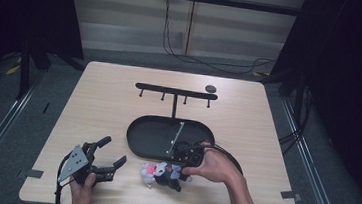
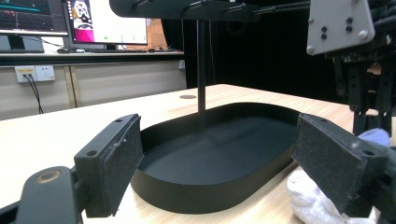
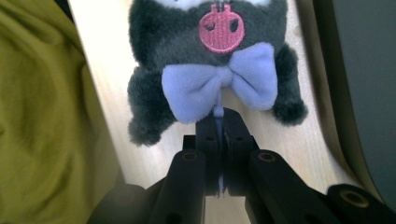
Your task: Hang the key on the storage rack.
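While the right gripper [image 3: 219, 140] has its jaws pinched together on a thin lilac strand that runs down from the bow of a small dark plush toy [image 3: 210, 60], the toy itself lies on the table [image 1: 105, 84] just off the near rim of the black oval tray [image 1: 139, 128], at about six o'clock from the tray's centre in the high view. Holding it by that strand rather than by the soft body probably leaves the toy free to dangle, which would suit hanging it on one of the pegs of the T-shaped rack [image 1: 176, 91] that rises from the tray at twelve o'clock. The left gripper [image 1: 108, 156] rests low on the table at about nine o'clock from the toy, its jaws spread wide and holding nothing; in the left gripper view they frame the tray and the rack's post, with a white part of the toy at the lower right, so it seems placed to steady the toy or the tray if needed.
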A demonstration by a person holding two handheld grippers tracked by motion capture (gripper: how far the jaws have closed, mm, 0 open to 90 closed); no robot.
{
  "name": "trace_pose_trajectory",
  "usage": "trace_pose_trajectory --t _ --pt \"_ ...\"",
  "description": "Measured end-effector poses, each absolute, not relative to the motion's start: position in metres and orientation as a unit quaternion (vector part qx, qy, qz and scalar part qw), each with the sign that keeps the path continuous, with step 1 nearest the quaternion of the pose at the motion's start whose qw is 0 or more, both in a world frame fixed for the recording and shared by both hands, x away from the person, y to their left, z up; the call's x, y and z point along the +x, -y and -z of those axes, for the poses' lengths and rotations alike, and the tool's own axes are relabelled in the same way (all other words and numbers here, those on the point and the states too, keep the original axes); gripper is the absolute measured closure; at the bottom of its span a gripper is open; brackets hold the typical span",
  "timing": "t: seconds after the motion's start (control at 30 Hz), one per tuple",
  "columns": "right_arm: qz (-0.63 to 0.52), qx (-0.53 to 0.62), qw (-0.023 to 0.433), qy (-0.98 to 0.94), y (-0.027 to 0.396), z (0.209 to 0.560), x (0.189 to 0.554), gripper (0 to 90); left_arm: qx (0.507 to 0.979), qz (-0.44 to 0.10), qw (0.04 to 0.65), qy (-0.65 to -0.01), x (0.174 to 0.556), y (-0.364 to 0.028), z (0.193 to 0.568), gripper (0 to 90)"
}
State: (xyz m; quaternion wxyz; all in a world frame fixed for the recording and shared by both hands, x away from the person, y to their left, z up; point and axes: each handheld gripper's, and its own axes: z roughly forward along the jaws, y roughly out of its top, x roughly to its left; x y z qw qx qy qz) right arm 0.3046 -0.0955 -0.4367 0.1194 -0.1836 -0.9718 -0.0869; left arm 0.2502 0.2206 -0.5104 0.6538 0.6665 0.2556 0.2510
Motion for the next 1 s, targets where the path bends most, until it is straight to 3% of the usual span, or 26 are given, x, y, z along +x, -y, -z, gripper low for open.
trace_pose_trajectory --t 1.0 --pt "0.064 -0.159 0.105 0.98 0.082 0.368 0.312 87.7 0.667 -0.251 0.653 -0.256 0.25 -0.221 0.51 15.6"
